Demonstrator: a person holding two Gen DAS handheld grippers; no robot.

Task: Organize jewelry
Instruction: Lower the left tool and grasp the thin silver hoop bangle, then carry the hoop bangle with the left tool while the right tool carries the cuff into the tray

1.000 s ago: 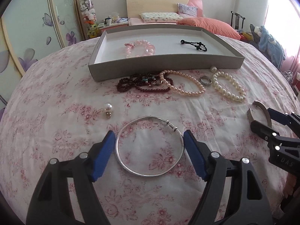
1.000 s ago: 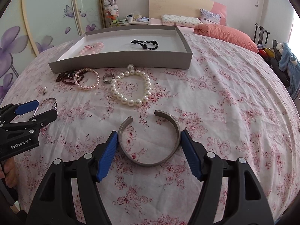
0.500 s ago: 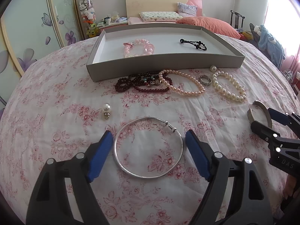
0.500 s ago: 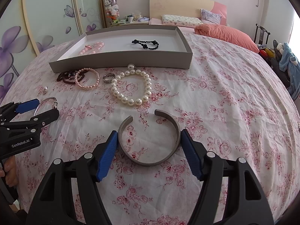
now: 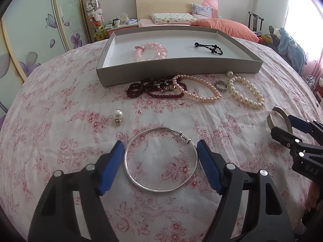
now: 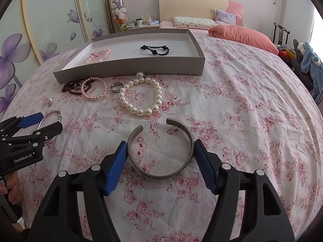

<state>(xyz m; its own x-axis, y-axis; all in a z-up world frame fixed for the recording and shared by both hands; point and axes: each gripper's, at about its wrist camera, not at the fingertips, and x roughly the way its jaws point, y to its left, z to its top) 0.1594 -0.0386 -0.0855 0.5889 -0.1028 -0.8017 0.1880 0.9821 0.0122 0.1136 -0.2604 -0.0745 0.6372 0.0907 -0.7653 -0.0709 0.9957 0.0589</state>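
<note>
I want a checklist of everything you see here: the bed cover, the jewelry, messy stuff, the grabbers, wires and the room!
Surface: floral sheet, wrinkled.
Job's things: grey tray holds pink bracelet and black bracelet. On the sheet: dark red beads, pink pearls, ring, white pearls, pearl earring, silver bangle, grey cuff.
Clutter: nothing seen.
Grippers: left gripper open around the bangle; right gripper open around the cuff, pads close to it.
Cables: nothing seen.
Surroundings: bed, pillows, flowered wardrobe.
</note>
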